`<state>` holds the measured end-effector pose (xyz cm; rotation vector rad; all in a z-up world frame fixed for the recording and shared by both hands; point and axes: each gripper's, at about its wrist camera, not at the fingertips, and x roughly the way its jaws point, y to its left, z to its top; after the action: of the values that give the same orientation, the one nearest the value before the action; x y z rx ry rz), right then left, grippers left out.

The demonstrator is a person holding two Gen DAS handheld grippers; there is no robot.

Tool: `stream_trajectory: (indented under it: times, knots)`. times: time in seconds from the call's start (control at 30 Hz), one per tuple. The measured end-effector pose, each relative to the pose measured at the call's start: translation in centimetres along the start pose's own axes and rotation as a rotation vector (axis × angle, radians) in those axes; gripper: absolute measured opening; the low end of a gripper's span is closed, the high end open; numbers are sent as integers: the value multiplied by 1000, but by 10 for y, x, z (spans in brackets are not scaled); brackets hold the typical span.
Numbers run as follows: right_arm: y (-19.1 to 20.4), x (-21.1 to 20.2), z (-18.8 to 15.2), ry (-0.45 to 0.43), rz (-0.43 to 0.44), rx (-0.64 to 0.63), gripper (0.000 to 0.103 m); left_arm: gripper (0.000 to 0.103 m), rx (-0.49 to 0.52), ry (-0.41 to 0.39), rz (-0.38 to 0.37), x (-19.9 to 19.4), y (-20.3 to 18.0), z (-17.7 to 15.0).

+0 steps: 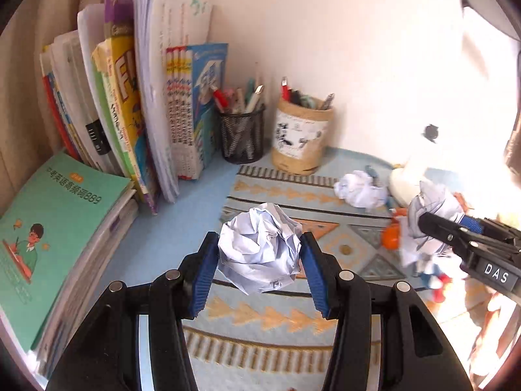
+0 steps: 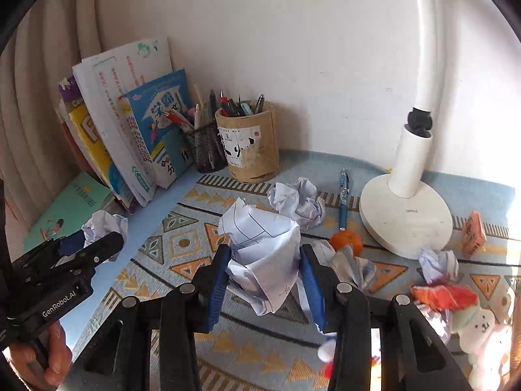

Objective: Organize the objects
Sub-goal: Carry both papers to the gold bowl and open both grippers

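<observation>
Left tool [image 1: 260,254]: blue pads closed against both sides of a crumpled paper ball [image 1: 259,247], which is held clear of the patterned mat [image 1: 286,312]. Right tool [image 2: 263,277]: pads pressed on a larger crumpled sheet with ruled lines [image 2: 260,254], likewise gripped above the mat. Loose on the mat beyond: a third paper wad [image 2: 298,202] near the middle, a smaller wad [image 2: 438,260] in front of the lamp base [image 2: 407,215], a blue pen [image 2: 343,198] lying beside that base, a small orange fruit [image 2: 346,241] at the pen's near end, an orange eraser-like block [image 2: 473,234] at right, and soft toys [image 2: 472,322] at lower right. Rear of worktop [image 1: 202,189]: black mesh pen cup [image 1: 242,137] and tan cylindrical pen holder [image 1: 301,140] side by side, both full of pens. Left: upright books [image 1: 136,97] leaning against the wall, and a green book [image 1: 55,234] lying flat atop a stack.
</observation>
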<state>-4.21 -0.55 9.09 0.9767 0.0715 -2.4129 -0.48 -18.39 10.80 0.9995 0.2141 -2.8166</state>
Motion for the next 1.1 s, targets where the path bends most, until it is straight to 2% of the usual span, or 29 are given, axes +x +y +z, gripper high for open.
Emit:
stream_trajectory:
  times: [0.17,0.27,0.37,0.5,0.67,0.77,0.8,0.87,1.0,1.03,1.07,1.1]
  knots:
    - [-38,-81,-66,4,-47,56,42,48,54,-21,-175,-46,-65,-38]
    - [-66,-114,-108,28,-128,101,43,48,134,-4,-271,-54,-113,-66]
    - [-95,-131,-140,68,-147,177,43,48,210,22,-330,-54,-157,-91]
    - [-125,-148,-168,73,-177,250,43,48,245,107,-394,-44,-194,-115]
    - [-134,-154,-190,89,-242,228,44,48,290,164,-394,-36,-216,-135]
    - [-134,-160,-196,70,-235,220,58,48,301,185,-386,-31,-220,-143]
    - [-134,-161,-197,66,-247,217,68,48,302,191,-382,-30,-221,-145]
    - [-137,-163,-200,58,-249,227,69,48,309,186,-374,-31,-223,-145]
    - [-147,-159,-198,55,-192,292,69,48,318,189,-379,-32,-228,-143]
    - [-147,-157,-197,55,-177,299,65,48,324,191,-381,-32,-231,-143]
    - [-146,-155,-196,55,-166,299,56,48,330,193,-384,-32,-234,-142]
    - [-144,-153,-195,62,-160,291,36,48,336,195,-385,-32,-237,-141]
